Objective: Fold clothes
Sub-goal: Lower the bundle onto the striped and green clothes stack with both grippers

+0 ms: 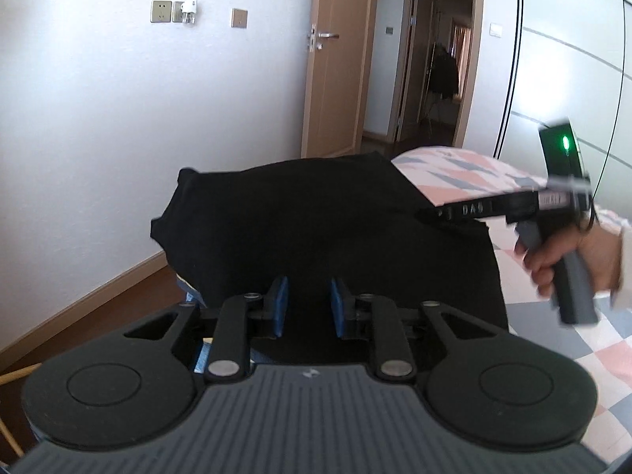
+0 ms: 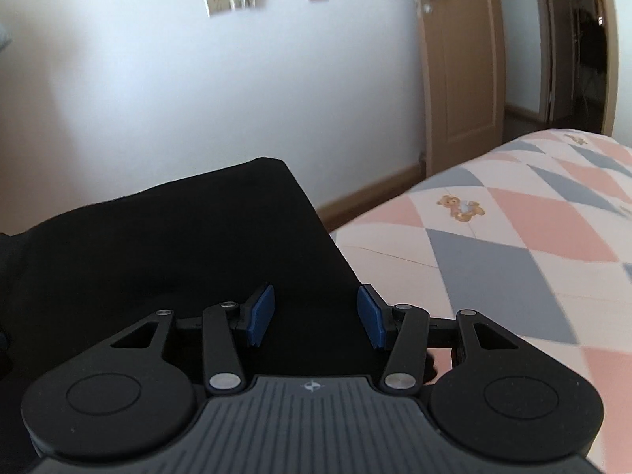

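Starting at the left of the scene, the black garment (image 1: 316, 229) lies draped over the left edge of the bed (image 2: 513, 245), its far-left part showing what looks like a notched corner, perhaps a sleeve or neckline, hanging toward the wooden floor (image 1: 98, 308). Something blue peeks out from under its near-left edge, too hidden to name. The left gripper (image 1: 308, 308) hovers over the near hem with its blue-padded fingers (image 1: 279, 304) parted and nothing between them; whether they touch the cloth I cannot tell. Further right, the right gripper (image 2: 316, 314) sits over the garment's right border, its fingers (image 2: 371, 316) spread wider — one pad over black cloth, the other at the edge where the checked quilt begins — and they hold nothing either. In the left wrist view the person's hand (image 1: 572, 260) grips that tool's handle at the far right, its nose reaching onto the cloth's right side. As a judgement, the garment looks spread into a broad, fairly flat panel, possibly already doubled once, though the black fabric hides any layer lines. What seems left is to pinch the near edge or corners with both grippers and carry a fold across — then tidy the bundle fully onto the bed.
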Motion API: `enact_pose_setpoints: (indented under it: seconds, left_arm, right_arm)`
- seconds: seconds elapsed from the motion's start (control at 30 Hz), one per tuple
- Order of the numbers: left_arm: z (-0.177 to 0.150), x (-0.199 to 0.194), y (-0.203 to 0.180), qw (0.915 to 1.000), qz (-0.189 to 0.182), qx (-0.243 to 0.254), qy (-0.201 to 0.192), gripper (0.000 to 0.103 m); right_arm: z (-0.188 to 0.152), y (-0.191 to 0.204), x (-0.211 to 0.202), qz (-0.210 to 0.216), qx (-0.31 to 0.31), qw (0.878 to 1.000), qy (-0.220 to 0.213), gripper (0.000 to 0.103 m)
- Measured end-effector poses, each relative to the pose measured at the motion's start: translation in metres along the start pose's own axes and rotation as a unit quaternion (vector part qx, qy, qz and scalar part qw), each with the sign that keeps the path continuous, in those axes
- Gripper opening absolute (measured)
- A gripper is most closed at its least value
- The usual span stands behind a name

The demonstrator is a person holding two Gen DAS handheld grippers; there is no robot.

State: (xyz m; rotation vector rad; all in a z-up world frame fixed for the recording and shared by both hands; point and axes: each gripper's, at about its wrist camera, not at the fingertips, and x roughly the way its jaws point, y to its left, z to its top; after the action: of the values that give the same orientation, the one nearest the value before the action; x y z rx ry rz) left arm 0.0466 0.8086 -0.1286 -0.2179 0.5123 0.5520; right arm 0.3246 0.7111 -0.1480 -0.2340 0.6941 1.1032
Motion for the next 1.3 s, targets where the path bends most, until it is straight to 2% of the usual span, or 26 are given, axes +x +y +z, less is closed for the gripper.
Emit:
enact_pose_setpoints:
  seconds: [0.07, 0.2, 0.27, 0.37, 0.47, 0.57, 0.63, 0.8, 0.9, 1.0, 1.17, 1.23, 1.27, 1.3]
  left_arm:
    - [0.014, -0.011, 0.001, 0.9998, -0.005, 0.014, -0.015, 0.02]
    - [0.04, -0.016, 0.018, 0.9985, 0.005, 0.012, -0.053, 0.021]
    - [0.047, -0.004, 0.03, 0.9983, 0.022, -0.002, -0.053, 0.021]
    - [0.04, 0.026, 0.052, 0.9985, 0.037, -0.031, -0.024, 0.02]
    - [0.024, 0.043, 0.065, 0.9975, 0.035, -0.06, -0.011, 0.02]
    - [0.016, 0.042, 0.063, 0.9965, 0.035, -0.072, -0.022, 0.02]
    - [0.011, 0.038, 0.061, 0.9957, 0.04, -0.08, -0.023, 0.019]
    - [0.018, 0.014, 0.064, 0.9924, 0.031, -0.113, -0.036, 0.019]
    - [0.019, -0.013, 0.059, 0.9927, 0.029, -0.105, -0.052, 0.028]
    - [0.012, -0.036, 0.043, 0.9956, 0.015, -0.077, -0.052, 0.029]
    - [-0.011, -0.061, 0.004, 0.9985, -0.019, -0.034, -0.038, 0.033]
    - [-0.027, -0.062, -0.01, 0.9992, -0.029, -0.014, -0.023, 0.034]
    - [-0.035, -0.06, -0.015, 0.9995, -0.027, -0.004, -0.014, 0.035]
    - [-0.042, -0.058, -0.02, 0.9997, -0.02, 0.005, -0.011, 0.035]
  right_arm:
    - [0.009, 0.017, -0.018, 0.003, -0.023, 0.999, -0.043, 0.05]
    - [0.04, 0.044, -0.005, 0.032, -0.061, 0.995, -0.07, 0.05]
    - [0.051, 0.054, 0.021, 0.025, -0.084, 0.995, -0.055, 0.05]
    - [0.052, 0.058, 0.061, 0.015, -0.103, 0.995, -0.004, 0.05]
    - [0.053, 0.048, 0.08, 0.026, -0.071, 0.996, 0.037, 0.05]
    - [0.055, 0.042, 0.085, 0.029, -0.051, 0.997, 0.044, 0.051]
    - [0.055, 0.045, 0.081, 0.026, -0.054, 0.998, 0.038, 0.055]
    - [0.05, 0.05, 0.021, 0.018, -0.05, 0.998, -0.046, 0.06]
    - [0.032, 0.043, -0.02, 0.038, -0.02, 0.996, -0.073, 0.07]
    - [0.002, 0.039, -0.054, 0.038, 0.001, 0.996, -0.081, 0.07]
    - [-0.05, 0.053, -0.082, 0.009, -0.017, 0.995, -0.094, 0.07]
    - [-0.06, 0.06, -0.072, 0.0, -0.043, 0.997, -0.066, 0.07]
    - [-0.066, 0.065, -0.064, -0.01, -0.061, 0.997, -0.044, 0.07]
    - [-0.071, 0.069, -0.059, -0.015, -0.073, 0.996, -0.04, 0.07]
